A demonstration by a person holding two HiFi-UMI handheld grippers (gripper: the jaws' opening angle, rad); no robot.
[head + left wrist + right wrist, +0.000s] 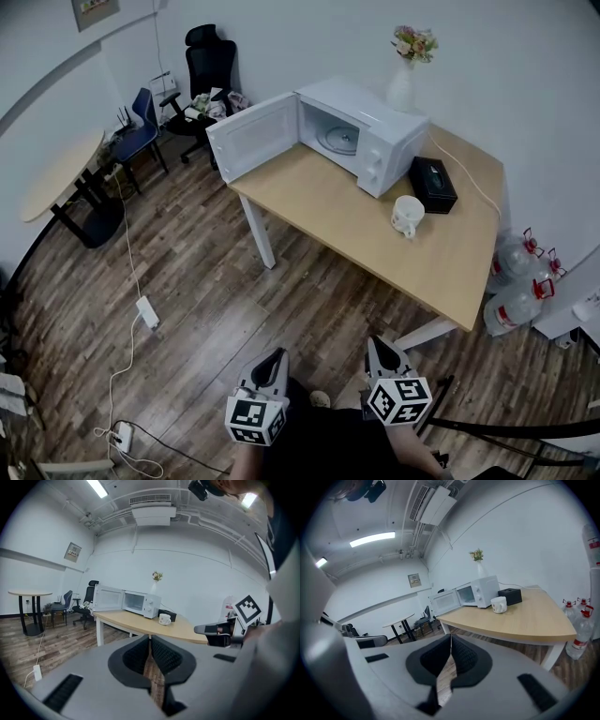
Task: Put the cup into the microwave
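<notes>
While the left claw [274, 356] and the right claw [380, 347] hang low over the wood floor [206, 281], well apart from the microwave [375, 131], the white cup [408, 215] stands upright on the table [319, 211]. The cup is near the microwave's button end and a bit closer to the person than the microwave is. The microwave door [253, 138] hangs wide open at the microwave's other end, away from the cup, and a round glass plate [339, 139] shows inside. A black box [433, 184] lies just beside the microwave's button end, and the cup is close to that box without touching it. A white vase [401, 89] with flowers rises at the back of the microwave; I cannot tell if it stands on top of it or behind it. The left claw is closed, its two jaws pressed together at the tips with nothing between them. The right claw is closed the same way and holds nothing. Both claws point toward the microwave, side by side and not touching. Big water bottles [514, 281] sit on the floor, far past the microwave's button end.
</notes>
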